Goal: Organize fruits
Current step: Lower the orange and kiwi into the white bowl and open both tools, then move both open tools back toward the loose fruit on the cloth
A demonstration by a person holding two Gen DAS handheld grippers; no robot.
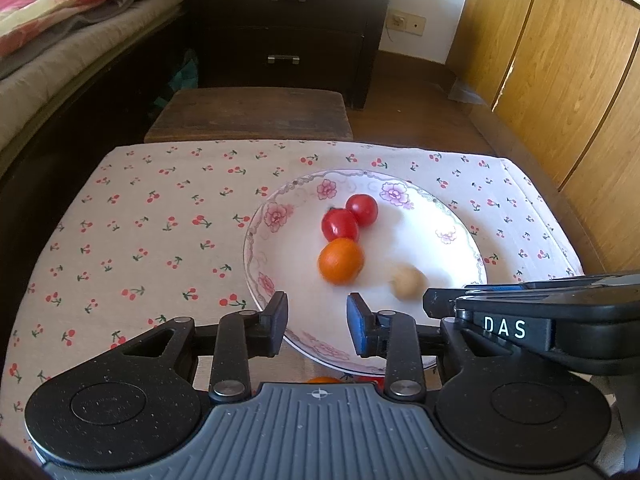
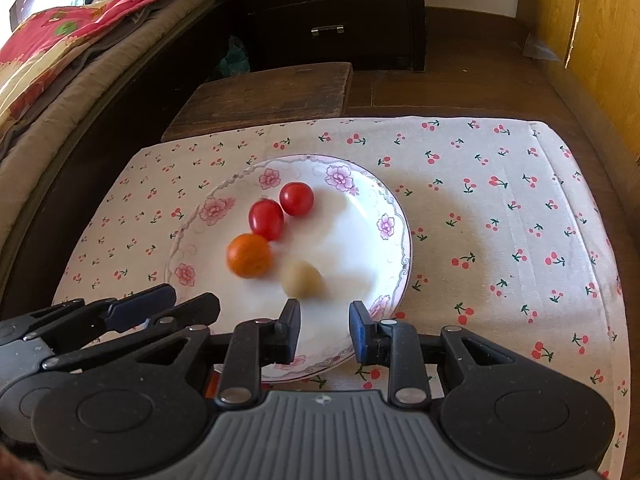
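Below my left claw (image 1: 317,322), seen from its own camera, lies a white plate (image 1: 448,216) with pink and purple flowers round its rim, set on a cloth (image 1: 160,216) printed with small red cherries. My left claw's fingers stand apart with nothing between them, poised over the plate's near rim. On the plate two red tomatoes (image 1: 340,224) sit touching one another, and an orange (image 1: 341,261) lies just in front of them, touching the nearer one. A pale, round, beige fruit (image 1: 408,281), blurred, lies on the plate to the right of the orange, apart from it. My right claw (image 1: 440,304) comes in from the right edge, its tip beside that pale fruit; from this side I cannot tell how its fingers stand. Beyond the cloth I see a dark wooden stool (image 1: 252,114), a dark chest of drawers (image 1: 286,28), a bed (image 1: 60,56) at the left and wooden cupboard doors (image 1: 560,72) at the right. From my right claw's camera, my right claw (image 2: 325,330) is likewise open and holds nothing, above the plate's (image 2: 360,216) near rim. The pale fruit (image 2: 302,278) lies just ahead of its fingers, not touching them. The orange (image 2: 249,255) and the tomatoes (image 2: 266,219) lie farther left on the plate. My left claw (image 2: 160,306) shows at the lower left, over the plate's left edge.
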